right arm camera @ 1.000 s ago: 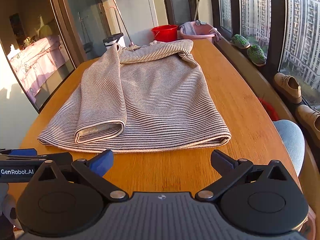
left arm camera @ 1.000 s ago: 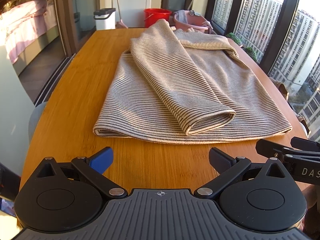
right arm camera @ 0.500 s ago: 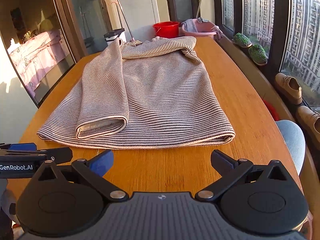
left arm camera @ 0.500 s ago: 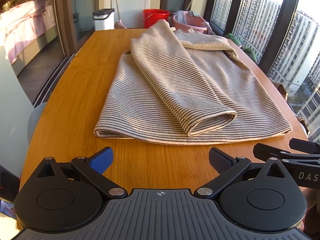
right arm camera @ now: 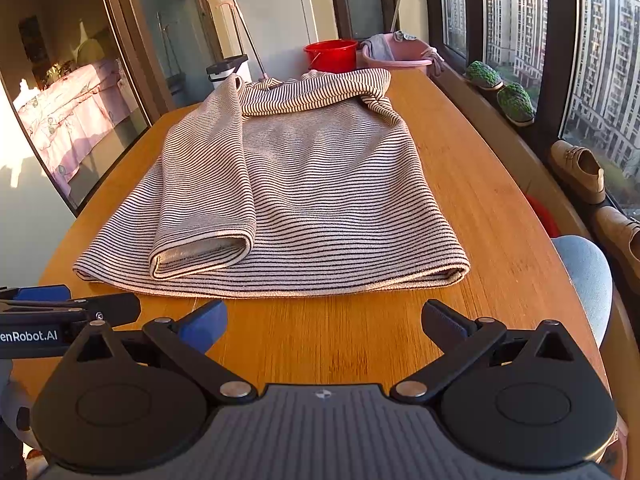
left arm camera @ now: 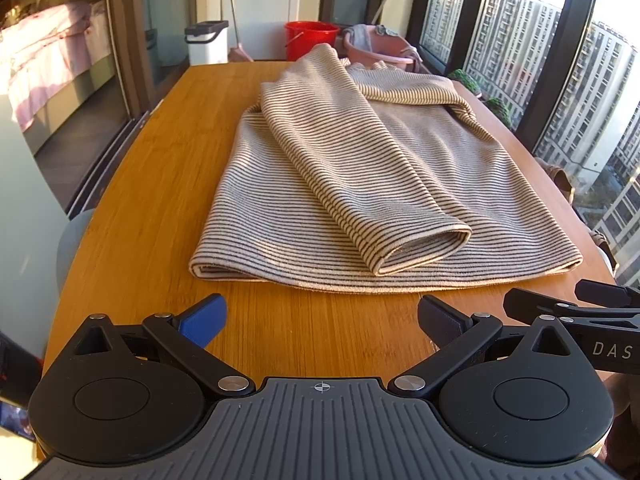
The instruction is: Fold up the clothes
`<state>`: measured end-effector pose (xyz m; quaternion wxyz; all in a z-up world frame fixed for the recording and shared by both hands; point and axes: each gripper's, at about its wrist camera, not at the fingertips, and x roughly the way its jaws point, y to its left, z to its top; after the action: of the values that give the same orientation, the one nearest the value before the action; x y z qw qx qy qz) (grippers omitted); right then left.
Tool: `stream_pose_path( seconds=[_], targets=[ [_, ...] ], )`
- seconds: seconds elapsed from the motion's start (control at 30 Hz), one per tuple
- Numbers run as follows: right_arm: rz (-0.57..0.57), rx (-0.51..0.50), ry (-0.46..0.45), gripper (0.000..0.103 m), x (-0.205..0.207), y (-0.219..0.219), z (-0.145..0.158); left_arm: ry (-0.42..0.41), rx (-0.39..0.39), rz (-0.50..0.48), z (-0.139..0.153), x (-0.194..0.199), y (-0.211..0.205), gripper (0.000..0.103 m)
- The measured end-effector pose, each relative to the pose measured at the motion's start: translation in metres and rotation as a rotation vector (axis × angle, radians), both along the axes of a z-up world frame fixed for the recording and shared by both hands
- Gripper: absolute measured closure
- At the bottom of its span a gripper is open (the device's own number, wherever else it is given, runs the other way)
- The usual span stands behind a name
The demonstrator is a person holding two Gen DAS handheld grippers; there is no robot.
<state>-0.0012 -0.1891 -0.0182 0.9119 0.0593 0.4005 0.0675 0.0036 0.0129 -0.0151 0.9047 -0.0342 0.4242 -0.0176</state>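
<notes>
A beige striped sweater lies flat on the wooden table. One sleeve is folded lengthwise over the body, its cuff near the hem; the other sleeve lies across the far end. My left gripper hovers open just short of the near hem, nothing between its fingers. My right gripper is also open and empty, before the hem's right part. Each gripper's side shows in the other's view: the right one, the left one.
Beyond the table's far end stand a red bucket, a pink basin with laundry and a white bin. Windows run along the right, with shoes on the sill. A blue-clad knee shows at the right edge.
Both grippers have edged slightly forward toward the sweater's near hem. The sweater has not moved, and both grippers stay open.
</notes>
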Motion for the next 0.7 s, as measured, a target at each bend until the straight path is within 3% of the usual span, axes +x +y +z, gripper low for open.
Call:
stream_pose_path(
  seconds=[0.7],
  targets=[
    [0.000, 0.005, 0.003, 0.000, -0.0016, 0.0020, 0.0001, -0.004, 0.004, -0.010, 0.0002, -0.0001, -0.0008, 0.000]
  ],
)
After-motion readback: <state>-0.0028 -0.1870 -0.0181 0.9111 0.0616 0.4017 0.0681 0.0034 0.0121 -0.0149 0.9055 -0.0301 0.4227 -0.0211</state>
